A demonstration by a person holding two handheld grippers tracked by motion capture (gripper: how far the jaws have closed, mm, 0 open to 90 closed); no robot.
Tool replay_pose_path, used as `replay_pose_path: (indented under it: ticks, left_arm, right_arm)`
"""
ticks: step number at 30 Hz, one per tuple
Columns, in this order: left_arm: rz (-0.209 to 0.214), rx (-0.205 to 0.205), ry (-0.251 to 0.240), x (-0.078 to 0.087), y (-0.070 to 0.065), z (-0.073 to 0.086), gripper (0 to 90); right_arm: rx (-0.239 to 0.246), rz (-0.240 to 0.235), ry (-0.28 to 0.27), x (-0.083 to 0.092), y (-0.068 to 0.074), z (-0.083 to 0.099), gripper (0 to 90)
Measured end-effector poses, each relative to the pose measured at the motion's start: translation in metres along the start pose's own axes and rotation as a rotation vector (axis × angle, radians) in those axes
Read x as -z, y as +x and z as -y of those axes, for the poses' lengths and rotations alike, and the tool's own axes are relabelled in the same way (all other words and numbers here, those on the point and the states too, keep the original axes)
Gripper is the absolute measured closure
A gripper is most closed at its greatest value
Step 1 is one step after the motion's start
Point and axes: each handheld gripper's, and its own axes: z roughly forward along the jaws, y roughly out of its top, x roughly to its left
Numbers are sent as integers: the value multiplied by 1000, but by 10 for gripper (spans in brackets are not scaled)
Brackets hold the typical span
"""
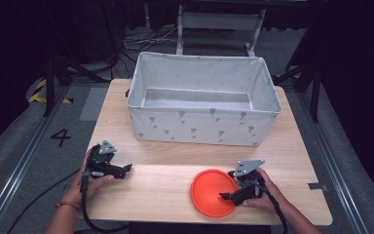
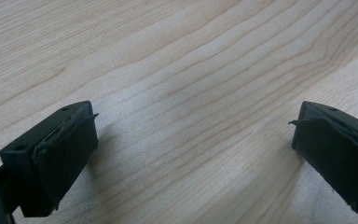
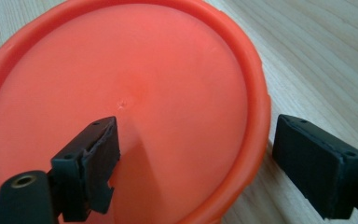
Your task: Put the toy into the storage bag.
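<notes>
Right gripper view: the right gripper (image 3: 193, 158), jaws spread wide, straddles the raised rim of the orange plastic plate (image 3: 121, 93), one pad over its smooth shallow well, the other outside on the pale wood-grain tabletop (image 3: 317, 56); nothing is yet clamped. The plate lies near the tabletop's front edge, toward the right corner, before the white fabric bin (image 1: 203, 119). Judged risk: the slick, thin rim could slip on closing; the left gripper (image 2: 193, 158) rests released, empty.

the orange plate (image 3: 135, 93) is cut off by the right gripper view's edges.
</notes>
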Motion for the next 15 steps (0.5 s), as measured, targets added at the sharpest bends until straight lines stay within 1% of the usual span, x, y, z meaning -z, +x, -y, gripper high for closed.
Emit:
replay_pose_path:
  ticks: [1, 3, 4, 6, 9, 10, 11, 12, 14, 15]
  left_arm:
    - [-1, -3, 1, 0, 0, 0, 5]
    - [-1, -3, 1, 0, 0, 0, 5]
    - [-1, -3, 1, 0, 0, 0, 5]
    - [0, 0, 0, 0, 0, 0, 5]
    - [-1, -2, 1, 0, 0, 0, 5]
    - [-1, -3, 1, 0, 0, 0, 5]
    - [-1, -3, 1, 0, 0, 0, 5]
    - [-1, -3, 1, 0, 0, 0, 5]
    - [-1, -2, 1, 0, 0, 0, 5]
    - [-1, -2, 1, 0, 0, 0, 5]
  right_arm:
    - [10, -2, -1, -1, 2, 0, 129]
    - [22, 9, -6, -3, 5, 0, 101]
    - [36, 17, -8, -5, 8, 0, 90]
    - [38, 11, -5, -6, 9, -1, 90]
    - [39, 14, -5, -7, 10, -2, 99]
    - [38, 16, -6, -7, 10, -2, 114]
    - [32, 23, -8, -6, 10, -3, 150]
    - [25, 32, -12, -5, 9, -3, 206]
    - [16, 38, -21, -4, 6, -3, 273]
    - [11, 44, -28, -3, 5, -3, 343]
